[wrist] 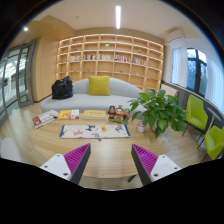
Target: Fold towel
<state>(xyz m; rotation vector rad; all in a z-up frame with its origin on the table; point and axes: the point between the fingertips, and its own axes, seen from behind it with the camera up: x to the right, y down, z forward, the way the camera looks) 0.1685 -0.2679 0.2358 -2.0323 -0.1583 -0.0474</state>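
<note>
Bookshelves and sofa beyond wooden tabletop; tongs apart, empty; no towel visible, so best locate it, then approach an edge low.

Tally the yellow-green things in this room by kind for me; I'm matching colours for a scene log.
Yellow-green cushion on the sofa: 1
Yellow-green chairs, one nearer and one behind it: 2
Total: 3
The gripper is open and holds nothing; no towel shows.
</note>
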